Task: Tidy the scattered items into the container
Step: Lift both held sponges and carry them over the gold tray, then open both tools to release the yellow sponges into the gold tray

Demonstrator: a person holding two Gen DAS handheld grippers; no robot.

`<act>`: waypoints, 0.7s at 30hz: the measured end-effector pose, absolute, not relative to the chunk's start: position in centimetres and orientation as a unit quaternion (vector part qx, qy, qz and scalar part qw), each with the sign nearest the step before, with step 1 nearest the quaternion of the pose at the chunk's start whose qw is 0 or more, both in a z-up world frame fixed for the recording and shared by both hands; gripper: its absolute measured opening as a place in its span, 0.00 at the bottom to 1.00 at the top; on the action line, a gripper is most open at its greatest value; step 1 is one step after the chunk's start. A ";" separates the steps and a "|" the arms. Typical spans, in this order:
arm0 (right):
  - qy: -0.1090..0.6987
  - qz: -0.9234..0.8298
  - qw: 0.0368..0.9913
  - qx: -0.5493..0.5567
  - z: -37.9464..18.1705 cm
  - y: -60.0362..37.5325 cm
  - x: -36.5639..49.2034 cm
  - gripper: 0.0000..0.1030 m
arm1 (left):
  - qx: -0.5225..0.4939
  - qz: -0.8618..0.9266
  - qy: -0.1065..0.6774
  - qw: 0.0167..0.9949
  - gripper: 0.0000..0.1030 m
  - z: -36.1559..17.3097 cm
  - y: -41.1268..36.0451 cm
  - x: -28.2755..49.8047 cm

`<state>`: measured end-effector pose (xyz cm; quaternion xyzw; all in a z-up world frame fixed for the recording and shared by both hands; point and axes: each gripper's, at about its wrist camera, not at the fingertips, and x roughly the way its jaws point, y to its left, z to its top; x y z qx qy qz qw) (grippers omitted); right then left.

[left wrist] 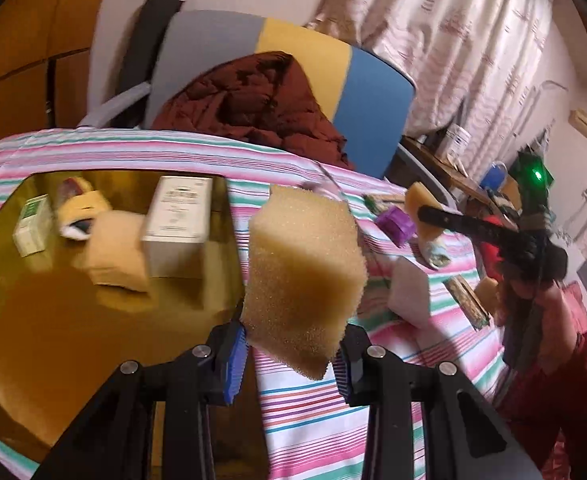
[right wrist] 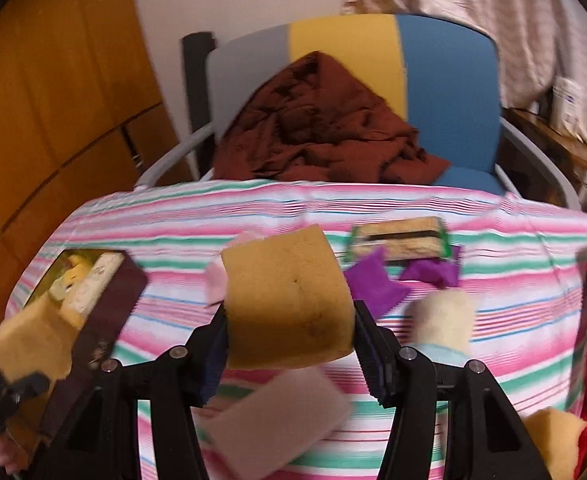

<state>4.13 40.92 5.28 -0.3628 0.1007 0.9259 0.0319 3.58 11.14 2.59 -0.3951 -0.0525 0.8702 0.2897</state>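
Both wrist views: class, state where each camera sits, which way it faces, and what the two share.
Left wrist: behind the left tongs gripping a sponge, facing the container; right tongs at right.
Right wrist: behind the right tongs gripping a yellow sponge, facing the striped cloth.
Shared: chair, cloth, container.

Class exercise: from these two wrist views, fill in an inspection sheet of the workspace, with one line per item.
Surface: striped tablecloth covers the table.
Job's things: gold container already holds white boxes and soft items; on the cloth lie a pink sponge, purple pieces and a green-edged packet.
Clutter: dark red blanket heaped on the chair.
Grippers: left gripper clamps a yellow sponge; right gripper clamps another yellow sponge.
Cables: nothing seen.
Surroundings: curtain, wooden panelling.
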 end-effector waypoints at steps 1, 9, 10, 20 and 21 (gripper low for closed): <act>0.096 0.926 0.022 -0.365 5.4 39.9 3.9 0.56 | -0.397 0.871 -0.059 0.285 0.35 2.6 10.4 3.4; 0.095 0.916 -0.068 -0.383 6.4 31.5 2.7 0.56 | -0.399 0.881 -0.079 0.243 0.35 2.5 5.1 2.4; 0.096 0.914 -0.085 -0.385 6.6 30.2 2.5 0.56 | -0.399 0.883 -0.083 0.234 0.35 2.4 4.2 2.2; 0.093 0.883 -0.187 -0.419 6.2 18.1 -0.2 0.57 | -0.429 0.885 -0.098 0.150 0.35 0.5 -3.5 -0.9; 0.089 0.881 -0.192 -0.424 6.0 17.4 -0.6 0.57 | -0.432 0.885 -0.098 0.145 0.35 0.3 -3.8 -1.2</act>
